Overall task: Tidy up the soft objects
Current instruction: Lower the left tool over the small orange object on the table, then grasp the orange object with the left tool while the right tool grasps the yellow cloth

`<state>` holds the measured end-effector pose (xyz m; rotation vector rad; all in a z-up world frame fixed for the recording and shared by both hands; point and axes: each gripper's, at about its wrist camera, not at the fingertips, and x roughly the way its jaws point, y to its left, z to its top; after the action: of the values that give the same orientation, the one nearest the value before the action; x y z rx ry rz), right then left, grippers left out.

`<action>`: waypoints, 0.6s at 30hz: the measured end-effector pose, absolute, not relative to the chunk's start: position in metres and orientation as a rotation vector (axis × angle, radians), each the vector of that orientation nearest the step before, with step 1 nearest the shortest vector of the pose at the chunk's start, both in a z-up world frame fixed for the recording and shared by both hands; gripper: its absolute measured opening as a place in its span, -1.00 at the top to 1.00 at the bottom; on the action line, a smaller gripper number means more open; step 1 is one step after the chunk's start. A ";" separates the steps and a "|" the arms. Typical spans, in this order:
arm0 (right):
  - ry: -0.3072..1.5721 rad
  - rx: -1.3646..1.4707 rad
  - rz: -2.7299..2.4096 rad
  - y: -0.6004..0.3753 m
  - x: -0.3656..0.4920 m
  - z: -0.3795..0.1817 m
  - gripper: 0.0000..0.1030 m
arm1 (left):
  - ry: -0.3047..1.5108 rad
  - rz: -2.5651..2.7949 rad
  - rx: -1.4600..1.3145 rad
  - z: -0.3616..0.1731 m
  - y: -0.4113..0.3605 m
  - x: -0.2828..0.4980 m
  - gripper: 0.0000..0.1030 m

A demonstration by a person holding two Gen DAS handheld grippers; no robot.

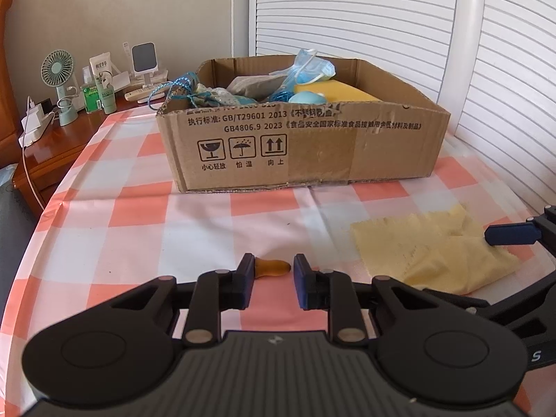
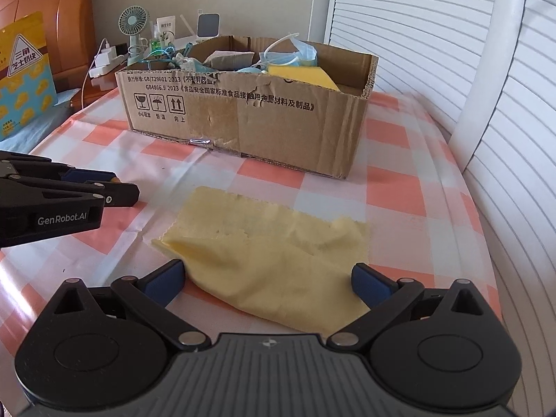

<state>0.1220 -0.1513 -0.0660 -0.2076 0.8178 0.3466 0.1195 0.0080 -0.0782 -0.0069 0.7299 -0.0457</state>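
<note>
A small amber soft piece (image 1: 273, 267) lies on the checked cloth between the fingertips of my left gripper (image 1: 272, 271). The jaws are partly open around it, the left pad touching it, a gap at the right. A crumpled yellow cloth (image 2: 274, 260) lies on the table, also in the left wrist view (image 1: 431, 250). My right gripper (image 2: 269, 279) is wide open, its fingers at either side of the cloth's near edge. A cardboard box (image 1: 299, 146) behind holds soft items: face masks (image 1: 305, 67), a yellow sponge (image 1: 333, 92), blue cord (image 1: 173, 88).
The box also shows in the right wrist view (image 2: 243, 114). A wooden side table (image 1: 66, 139) at the left carries a small fan (image 1: 57, 69), bottles and chargers. White louvred doors (image 1: 382, 17) stand behind. A yellow snack bag (image 2: 24, 69) stands far left.
</note>
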 end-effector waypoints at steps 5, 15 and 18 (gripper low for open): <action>0.827 -0.219 0.341 -0.153 0.132 -0.066 -1.00 | 0.731 -0.049 -0.015 -0.078 0.009 0.120 0.56; 0.812 -0.209 0.397 -0.148 0.132 -0.060 -0.38 | 0.732 -0.057 -0.021 -0.078 0.010 0.121 0.56; 0.806 -0.204 0.378 -0.150 0.134 -0.058 0.05 | 0.732 -0.060 -0.021 -0.078 0.010 0.121 0.56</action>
<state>0.1337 -0.1505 -0.0578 -0.2038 0.8056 0.3780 0.1210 0.0101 -0.0779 -0.0209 0.7318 -0.0600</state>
